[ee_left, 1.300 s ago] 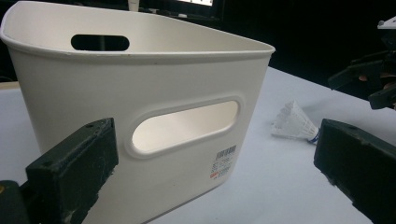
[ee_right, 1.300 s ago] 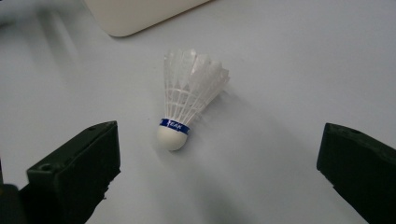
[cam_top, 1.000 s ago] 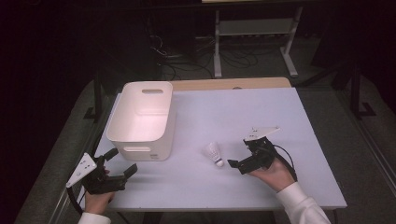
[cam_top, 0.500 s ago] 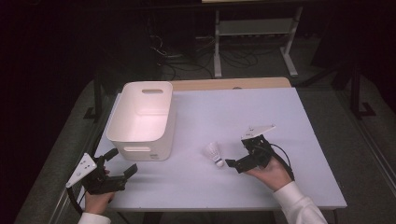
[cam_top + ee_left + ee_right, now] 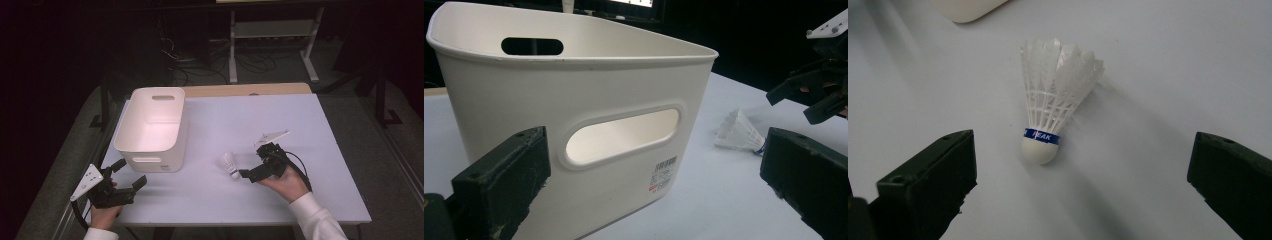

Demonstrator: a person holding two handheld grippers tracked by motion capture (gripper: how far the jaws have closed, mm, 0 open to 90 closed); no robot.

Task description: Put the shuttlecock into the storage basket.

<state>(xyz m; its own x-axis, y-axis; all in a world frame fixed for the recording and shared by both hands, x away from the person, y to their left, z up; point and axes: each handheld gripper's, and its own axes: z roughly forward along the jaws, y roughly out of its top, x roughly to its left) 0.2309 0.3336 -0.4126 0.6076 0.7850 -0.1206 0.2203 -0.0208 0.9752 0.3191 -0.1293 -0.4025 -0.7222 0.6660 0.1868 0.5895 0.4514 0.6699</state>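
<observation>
A white feather shuttlecock (image 5: 229, 163) (image 5: 1054, 107) (image 5: 739, 132) with a blue band lies on its side on the white table (image 5: 280, 120), cork end toward my right gripper. My right gripper (image 5: 252, 170) (image 5: 1083, 185) is open just right of it, jaws wide on either side of the cork and not touching it. A white plastic bin (image 5: 152, 127) (image 5: 574, 115) with handle slots stands at the table's left. At the front left corner my left gripper (image 5: 131, 176) (image 5: 654, 185) is open and holds nothing, pointed at the bin's near wall.
A wooden strip (image 5: 245, 90) runs along the table's far edge. Beyond it stand a metal shelf frame (image 5: 272, 30) and cables on a dark floor. Bare table surface spreads right of and behind the shuttlecock.
My right gripper has edged left toward the shuttlecock. The left gripper, the bin and the shuttlecock have stayed in place.
</observation>
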